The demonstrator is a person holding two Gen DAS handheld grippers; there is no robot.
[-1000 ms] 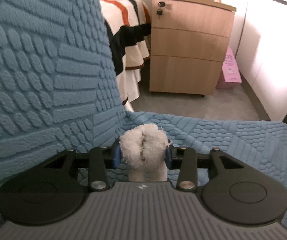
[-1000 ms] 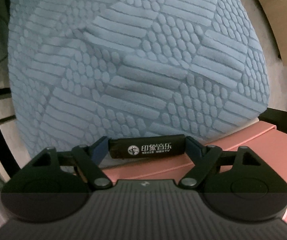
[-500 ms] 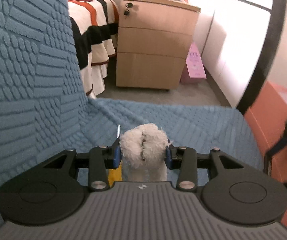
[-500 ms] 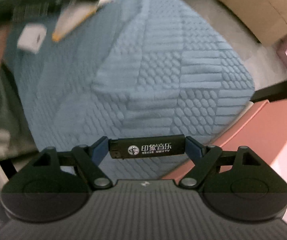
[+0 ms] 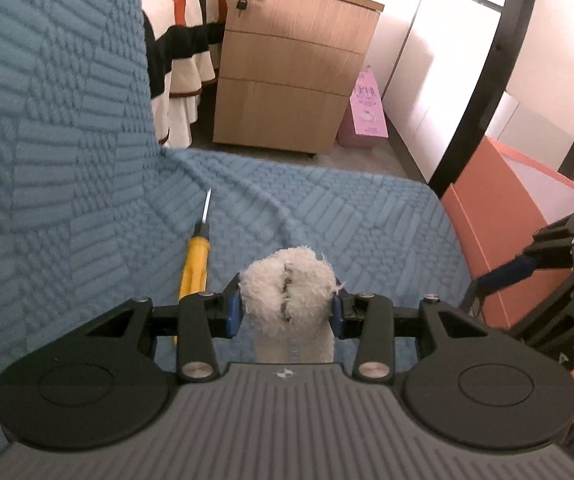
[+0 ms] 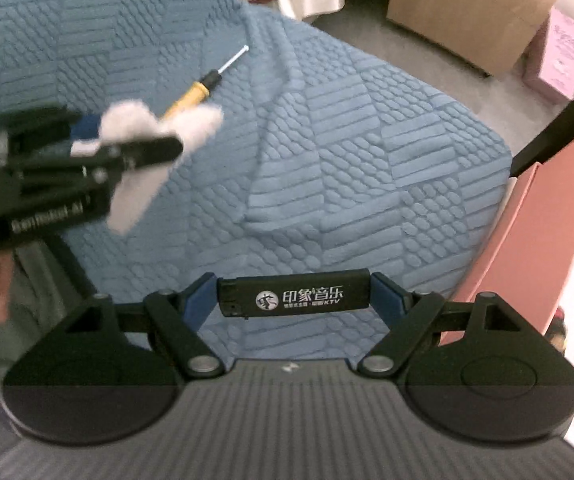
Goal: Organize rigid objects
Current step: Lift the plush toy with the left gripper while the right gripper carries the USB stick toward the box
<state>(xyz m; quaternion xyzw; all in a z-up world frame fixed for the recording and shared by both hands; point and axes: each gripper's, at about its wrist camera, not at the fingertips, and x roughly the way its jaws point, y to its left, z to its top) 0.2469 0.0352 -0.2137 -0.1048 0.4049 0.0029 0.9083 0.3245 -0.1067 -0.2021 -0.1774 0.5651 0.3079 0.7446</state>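
My left tool [image 5: 287, 310]: clamped on white fluffy item [image 5: 289, 294], low centre of left view. My right tool [image 6: 293, 294]: clamped endwise on black lighter [image 6: 293, 293] with white print, low centre of right view. Beyond: yellow-handled screwdriver [image 5: 195, 258] flat on blue quilted sofa cover [image 5: 327, 204], left of centre. Pink box [image 5: 523, 208] at right edge beside sofa. Far: wooden drawer cabinet [image 5: 291, 68], top centre.
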